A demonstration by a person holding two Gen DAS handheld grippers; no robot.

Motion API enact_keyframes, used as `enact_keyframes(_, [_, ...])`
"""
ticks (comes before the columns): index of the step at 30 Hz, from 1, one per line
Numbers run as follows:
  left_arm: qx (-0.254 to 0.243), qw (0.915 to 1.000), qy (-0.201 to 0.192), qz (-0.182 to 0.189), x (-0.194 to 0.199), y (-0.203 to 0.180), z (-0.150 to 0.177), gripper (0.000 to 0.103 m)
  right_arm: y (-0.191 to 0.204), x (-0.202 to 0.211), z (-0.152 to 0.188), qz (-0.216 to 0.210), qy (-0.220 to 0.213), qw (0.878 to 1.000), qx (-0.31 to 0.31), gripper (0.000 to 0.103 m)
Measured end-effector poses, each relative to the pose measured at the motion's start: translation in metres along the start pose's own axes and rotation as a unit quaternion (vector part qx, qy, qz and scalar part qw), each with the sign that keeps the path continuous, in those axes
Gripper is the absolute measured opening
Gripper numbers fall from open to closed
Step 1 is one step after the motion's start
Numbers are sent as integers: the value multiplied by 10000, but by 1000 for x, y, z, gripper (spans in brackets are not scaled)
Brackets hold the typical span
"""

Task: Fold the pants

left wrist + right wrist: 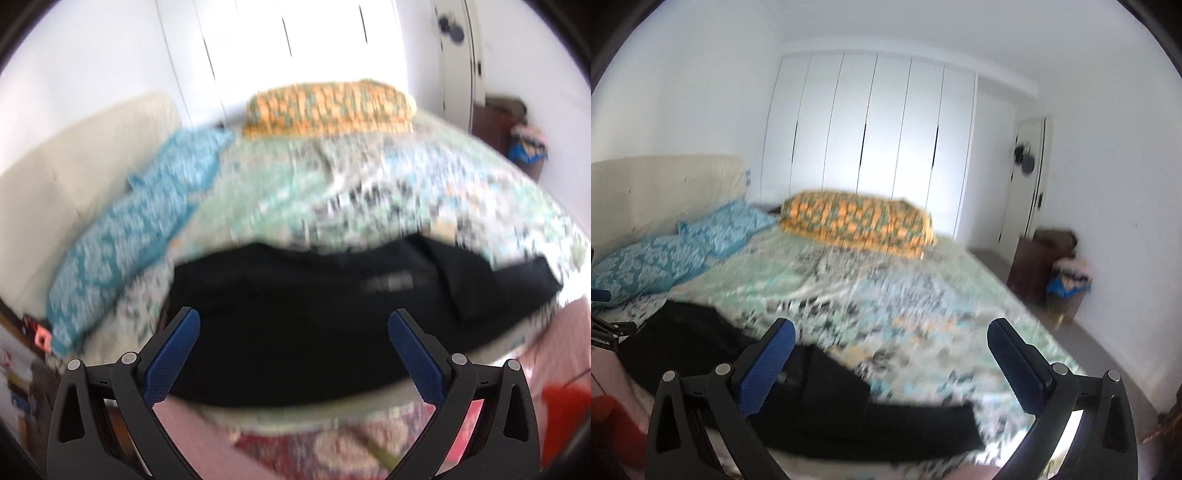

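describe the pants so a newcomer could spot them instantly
Start at the big bed with its green and white patterned cover. On its near edge, just ahead of both open grippers, lie the pants. They are plain black, the only dark, unpatterned item among the blue pillows and orange bolster.

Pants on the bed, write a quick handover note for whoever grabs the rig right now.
Left tool: open, holding nothing, facing the pants from the near edge of the bed.
Right tool: open, holding nothing, above the pants and the patterned bedspread.
Pants: black, lying loosely spread and rumpled along the bed's near edge; frames are blurred, so the exact layout is unclear.
Done: no neat fold visible yet.
Left: grip the fabric, straighten it, and fold.
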State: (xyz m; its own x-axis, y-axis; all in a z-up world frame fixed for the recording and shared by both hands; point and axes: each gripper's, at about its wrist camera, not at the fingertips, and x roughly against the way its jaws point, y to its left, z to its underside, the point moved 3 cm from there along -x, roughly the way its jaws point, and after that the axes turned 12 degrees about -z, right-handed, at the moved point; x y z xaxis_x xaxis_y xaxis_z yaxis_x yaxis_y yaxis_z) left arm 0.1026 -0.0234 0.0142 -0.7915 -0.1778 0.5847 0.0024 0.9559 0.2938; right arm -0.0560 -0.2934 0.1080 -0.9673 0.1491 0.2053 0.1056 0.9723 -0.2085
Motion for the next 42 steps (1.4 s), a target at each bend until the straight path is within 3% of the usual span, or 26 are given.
enact_keyframes(1, [134,9998,-165,-16,0,2,-10,102,-6,-14,-1,-92,46,9999,-57,103])
enact_keyframes(3, [522,9979,-387,-5,-9,6,-24,102,-13,-68,24,-502,1186,9910,-378,103])
enact_keyframes(5, [786,9963,-334,-15,-27,4,-20,102,-10,-120,79,-878,2445,9623,-808,103])
enact_keyframes(7, [901,9957,-8,-193,-55,-3,4,102,6,-145,129,-1247,2912,9425,-1062,101])
enact_keyframes(12, [381,9933,960,-522,-118,-11,90,102,58,-178,191,-2100,3468,9121,-610,100])
enact_keyframes(15, [961,9836,1500,-289,-138,8,104,102,77,-194,209,-2407,3702,8971,-176,98])
enact_keyframes(18, [1518,9774,1462,-172,-141,25,100,102,93,-206,220,-2856,3921,8736,383,72])
enact_keyframes(19, [1560,9767,1464,-177,-142,26,101,102,100,-208,224,-2971,3966,8667,578,67])
enact_keyframes(23, [1491,9748,1659,-52,-150,17,108,102,120,-218,243,-3159,4160,8436,1244,61])
enact_keyframes(27, [1414,9752,1701,25,-153,12,107,102,126,-231,269,-2905,4401,8314,1751,56])
enact_keyframes(29, [1404,9745,1749,37,-155,11,108,102,121,-237,274,-2865,4374,8361,1659,47])
enact_keyframes(31, [1424,9728,1828,34,-159,12,111,102,108,-243,263,-2699,4302,8517,1288,14])
enact_keyframes(34, [1489,9701,1914,-3,-162,16,114,102,67,-249,227,-2440,3952,8855,143,12])
enact_keyframes(37, [1514,9692,1944,-44,-163,17,116,102,10,-252,186,-2161,3483,9068,-984,12])
enact_keyframes(40, [1447,9693,1988,-64,-166,13,116,102,-39,-263,156,-1764,3226,9204,-1329,12])
enact_keyframes(42, [1338,9704,2007,-82,-167,7,115,102,-65,-277,141,-1413,3166,9308,-1162,12])
